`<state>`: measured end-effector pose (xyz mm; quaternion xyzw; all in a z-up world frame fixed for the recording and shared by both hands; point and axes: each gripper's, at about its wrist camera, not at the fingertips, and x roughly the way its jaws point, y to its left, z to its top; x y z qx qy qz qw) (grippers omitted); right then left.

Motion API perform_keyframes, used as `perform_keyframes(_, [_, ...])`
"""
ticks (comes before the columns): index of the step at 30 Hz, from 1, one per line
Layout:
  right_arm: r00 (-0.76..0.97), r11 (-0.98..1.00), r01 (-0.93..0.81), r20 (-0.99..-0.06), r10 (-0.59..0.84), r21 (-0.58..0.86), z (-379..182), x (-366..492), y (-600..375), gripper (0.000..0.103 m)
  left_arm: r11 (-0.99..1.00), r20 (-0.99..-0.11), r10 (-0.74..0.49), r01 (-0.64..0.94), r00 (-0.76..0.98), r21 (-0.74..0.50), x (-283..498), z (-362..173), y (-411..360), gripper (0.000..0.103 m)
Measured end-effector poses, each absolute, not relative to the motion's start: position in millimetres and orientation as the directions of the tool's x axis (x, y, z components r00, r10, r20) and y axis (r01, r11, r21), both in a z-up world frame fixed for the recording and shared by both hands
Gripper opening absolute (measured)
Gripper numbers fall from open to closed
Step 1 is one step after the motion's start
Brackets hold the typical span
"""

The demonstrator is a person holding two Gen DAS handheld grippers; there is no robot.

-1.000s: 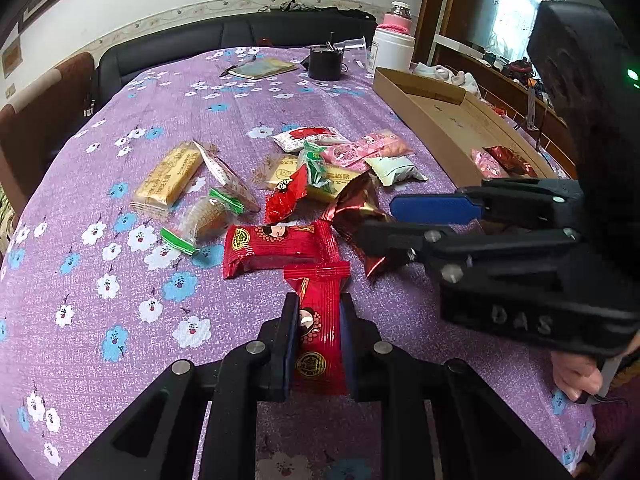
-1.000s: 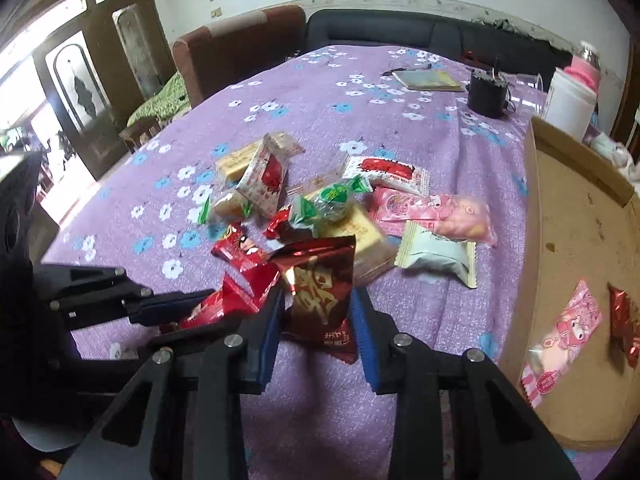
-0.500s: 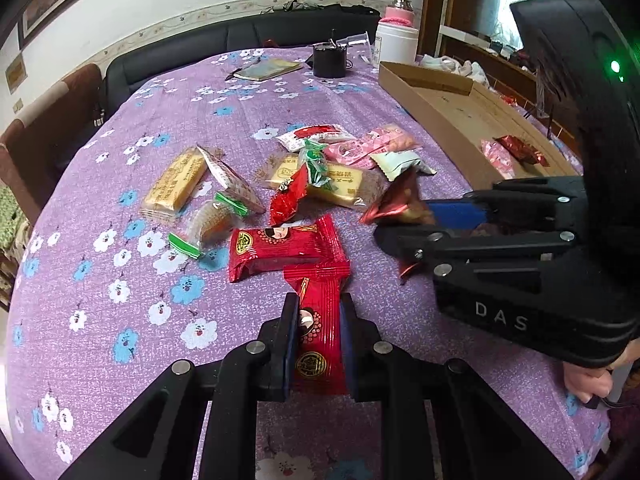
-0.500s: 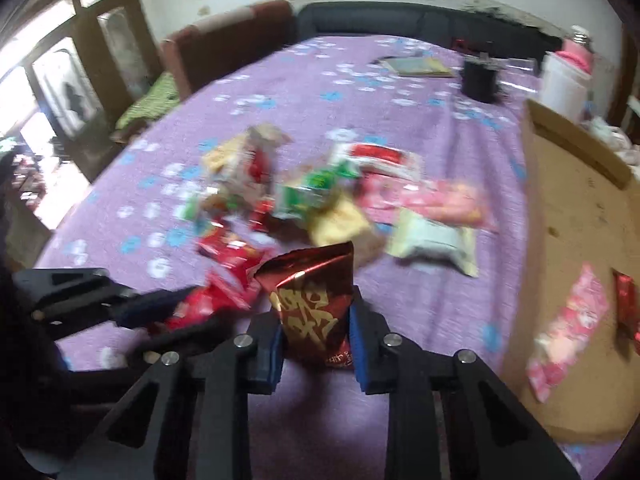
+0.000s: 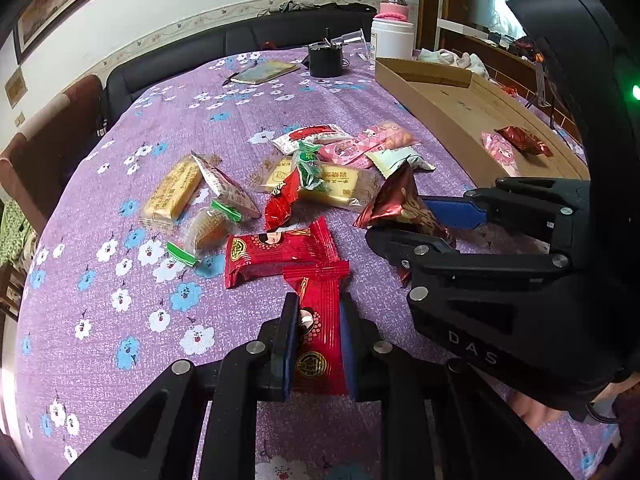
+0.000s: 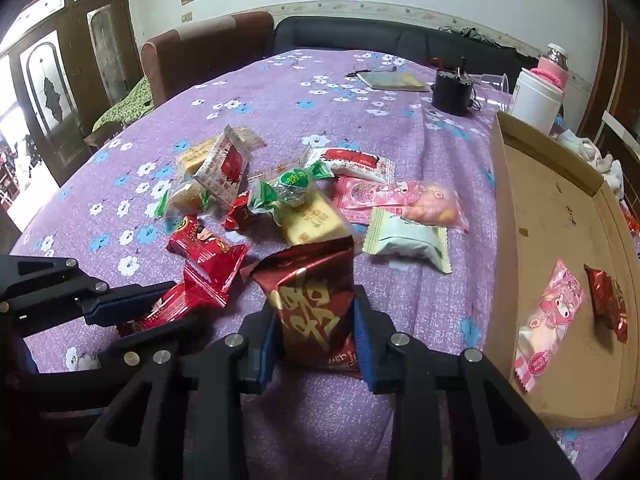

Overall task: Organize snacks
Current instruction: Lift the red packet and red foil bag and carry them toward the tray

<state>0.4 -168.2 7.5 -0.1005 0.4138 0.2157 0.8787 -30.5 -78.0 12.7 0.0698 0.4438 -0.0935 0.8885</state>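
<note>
**Readable marks on the scene**

The letters "DAS" stood in pale relief on the black body of the right gripper (image 5: 404,236), seen from the left wrist. Large gold Chinese characters covered the dark red foil packet (image 6: 316,300) and small dark ones the yellow packet (image 6: 312,220), none clear enough to read.

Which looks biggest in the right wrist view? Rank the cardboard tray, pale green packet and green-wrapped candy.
1. cardboard tray, by far the largest.
2. pale green packet.
3. green-wrapped candy, smallest; it lies slightly farther off, but the gap looks real.
</note>
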Motion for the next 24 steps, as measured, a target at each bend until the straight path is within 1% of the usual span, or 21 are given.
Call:
perform_keyframes(14, [0.56,0.881,-0.473,-0.773,0.299,-0.002,8.5,-0.7,-166.8,0.032,0.97,-0.797,-0.061,0.225,0.601,0.095,-31.4,12.9,-87.0,0.019])
perform_keyframes(16, [0.563,0.886,-0.464,-0.772,0.296,0.001,8.7,-0.1,-168.5,0.03,0.97,-0.796,-0.059,0.221,0.602,0.096,-31.0,12.8,-87.4,0.019])
perform_keyframes(18, [0.558,0.887,-0.462,-0.773,0.301,0.011,9.1,-0.6,-169.6,0.026,0.971,-0.795,-0.057,0.22,0.604,0.097,-31.5,12.9,-88.0,0.019])
perform_keyframes(24, [0.558,0.891,-0.45,-0.762,0.328,0.053,14.1,0.8,-176.6,0.026,0.977,-0.785,-0.072,0.204,0.615,0.07,-32.6,16.0,-84.8,0.019])
